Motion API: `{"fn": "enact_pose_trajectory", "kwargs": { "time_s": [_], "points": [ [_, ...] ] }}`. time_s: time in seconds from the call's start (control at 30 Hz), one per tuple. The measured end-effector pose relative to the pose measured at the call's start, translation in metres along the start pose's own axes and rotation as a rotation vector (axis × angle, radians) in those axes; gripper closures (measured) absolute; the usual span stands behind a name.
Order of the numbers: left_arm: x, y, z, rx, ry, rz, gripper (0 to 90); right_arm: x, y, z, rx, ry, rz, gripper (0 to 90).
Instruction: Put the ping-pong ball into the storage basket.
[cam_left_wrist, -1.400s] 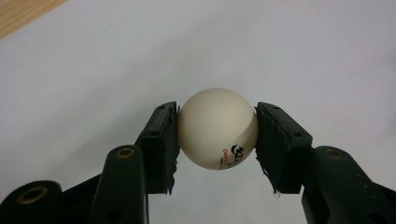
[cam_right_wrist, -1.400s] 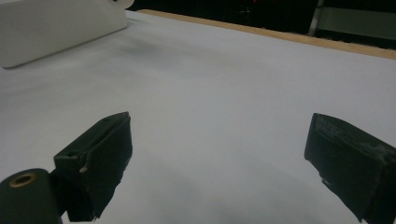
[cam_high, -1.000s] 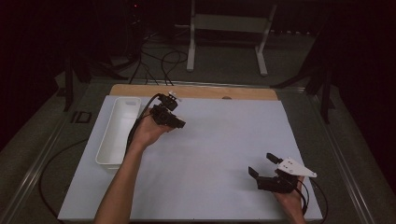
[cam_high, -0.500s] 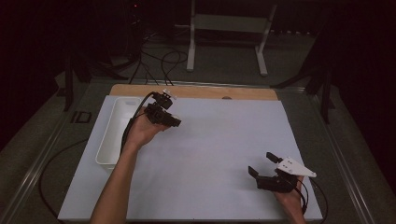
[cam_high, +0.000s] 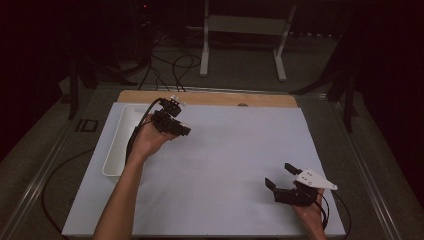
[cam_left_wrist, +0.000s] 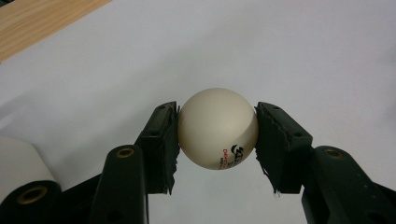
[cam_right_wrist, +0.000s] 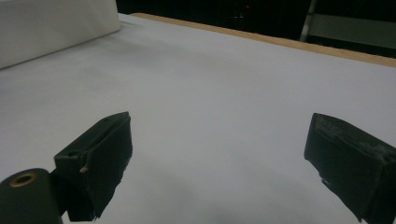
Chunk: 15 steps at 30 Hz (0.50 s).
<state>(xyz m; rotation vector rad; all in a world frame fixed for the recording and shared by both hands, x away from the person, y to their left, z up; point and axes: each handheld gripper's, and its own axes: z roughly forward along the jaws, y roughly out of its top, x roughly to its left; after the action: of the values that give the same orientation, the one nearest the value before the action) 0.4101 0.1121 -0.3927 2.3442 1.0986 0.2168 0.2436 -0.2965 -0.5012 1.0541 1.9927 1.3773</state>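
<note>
white ball (cam_left_wrist: 218, 128) bears a small black-and-red printed mark; too small to read

Cream printed ball (cam_left_wrist: 218, 128) clamped between black jaws.

one white ball (cam_left_wrist: 217, 128), one white tray (cam_high: 119, 145), two hand-held grippers, left (cam_high: 181, 129) and right (cam_high: 280, 176).

High view above, facing down, gripper views close (sharing white table (cam_high: 230, 165))
</note>
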Motion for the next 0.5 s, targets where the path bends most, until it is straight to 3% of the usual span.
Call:
{"fn": "enact_pose_trajectory", "kwargs": {
  "time_s": [0.5],
  "points": [
    [0.0080, -0.0060, -0.0080, 0.002, 0.012, -0.008, 51.1, 0.0015, -0.0008, 0.0008, 0.003, -0.003, -0.004, 7.5]
  ]
}}
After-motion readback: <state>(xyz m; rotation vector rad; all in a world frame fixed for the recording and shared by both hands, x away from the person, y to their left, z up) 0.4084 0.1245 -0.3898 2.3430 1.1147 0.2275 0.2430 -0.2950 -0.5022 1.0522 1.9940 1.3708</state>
